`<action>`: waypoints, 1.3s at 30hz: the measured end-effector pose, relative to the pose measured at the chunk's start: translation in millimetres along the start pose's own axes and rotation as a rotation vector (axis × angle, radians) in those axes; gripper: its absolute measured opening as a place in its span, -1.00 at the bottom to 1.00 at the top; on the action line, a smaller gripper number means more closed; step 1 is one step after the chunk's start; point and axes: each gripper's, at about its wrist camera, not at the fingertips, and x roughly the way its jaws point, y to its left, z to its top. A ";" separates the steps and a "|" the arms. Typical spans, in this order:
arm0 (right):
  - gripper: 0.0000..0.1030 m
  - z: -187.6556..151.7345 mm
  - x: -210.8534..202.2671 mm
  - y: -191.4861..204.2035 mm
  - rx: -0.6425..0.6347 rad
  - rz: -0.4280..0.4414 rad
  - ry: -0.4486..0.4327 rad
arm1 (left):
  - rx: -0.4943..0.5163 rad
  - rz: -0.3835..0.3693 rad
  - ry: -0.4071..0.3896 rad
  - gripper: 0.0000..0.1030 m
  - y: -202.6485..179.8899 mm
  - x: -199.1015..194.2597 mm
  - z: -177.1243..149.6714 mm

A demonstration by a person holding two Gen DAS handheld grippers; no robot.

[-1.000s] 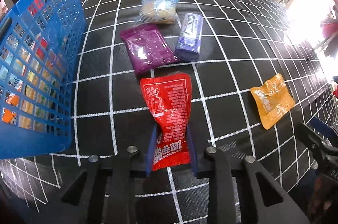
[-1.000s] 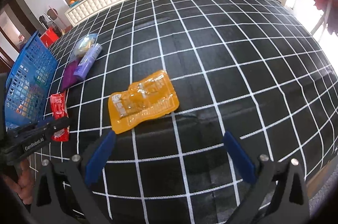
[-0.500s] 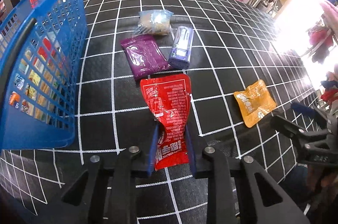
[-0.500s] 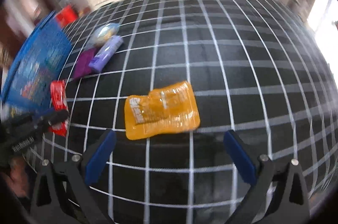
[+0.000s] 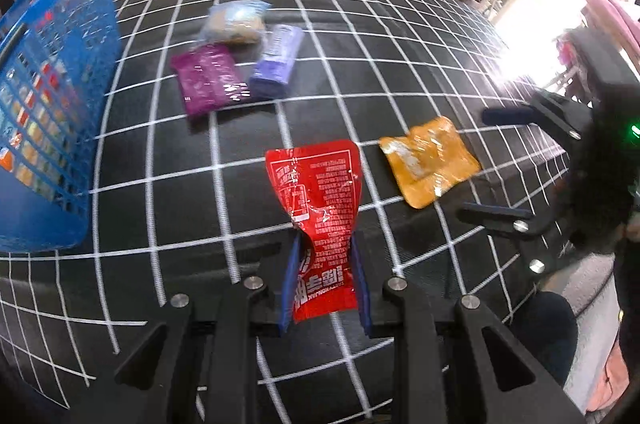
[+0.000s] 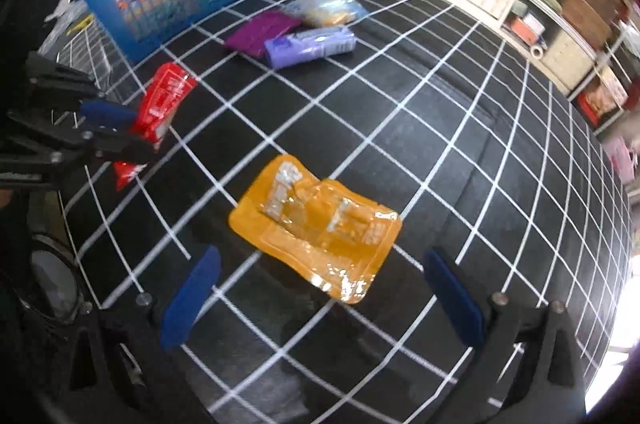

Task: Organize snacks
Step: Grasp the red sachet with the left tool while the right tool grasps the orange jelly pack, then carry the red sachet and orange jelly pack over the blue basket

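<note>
My left gripper (image 5: 325, 280) is shut on the lower end of a red snack packet (image 5: 320, 200), lifted a little above the checked tabletop; the same packet (image 6: 160, 104) shows at left in the right wrist view. An orange pouch (image 6: 316, 236) lies flat just ahead of my right gripper (image 6: 320, 300), which is open with its blue pads to either side of the pouch's near edge. The orange pouch (image 5: 430, 162) also appears right of the red packet. A blue mesh basket (image 5: 44, 120) stands at the left.
A purple packet (image 5: 208, 82), a lilac packet (image 5: 276, 66) and a clear bag of pale snacks (image 5: 236, 22) lie together behind the red packet. The black tabletop with white grid lines (image 6: 480, 128) stretches far to the right. Shelves and cabinets stand beyond it.
My left gripper has lifted and swung right with the red packet, so the basket sits farther left. My right gripper has turned left and closed in on the orange pouch.
</note>
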 end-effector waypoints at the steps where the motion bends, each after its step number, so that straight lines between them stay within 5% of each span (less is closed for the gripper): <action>1: 0.99 -1.1 3.8 -1.2 -0.008 0.021 -0.001 | 0.010 0.005 -0.001 -0.56 -3.5 1.0 -0.1; 11: 0.86 14.4 24.1 -6.8 -0.134 0.165 -0.031 | 0.041 0.025 0.005 -0.56 -14.5 5.7 5.9; 15: 0.72 10.4 25.5 9.0 -0.235 0.137 -0.034 | 0.031 0.033 0.007 -0.56 -11.6 5.5 6.9; 18: 0.52 7.1 23.0 15.6 -0.258 0.144 -0.047 | 0.029 0.029 0.009 -0.56 -10.8 7.2 6.4; 23: -0.09 8.0 17.2 16.8 -0.233 0.189 -0.041 | 0.031 0.025 0.014 -0.56 -12.8 9.4 4.2; 34: -0.76 10.9 7.5 13.7 -0.099 0.153 -0.059 | 0.002 0.020 -0.035 -0.56 0.9 -16.5 7.1; 39: -0.81 21.6 -15.3 24.6 -0.078 0.119 -0.083 | -0.007 0.016 -0.093 -0.56 8.7 -48.8 3.7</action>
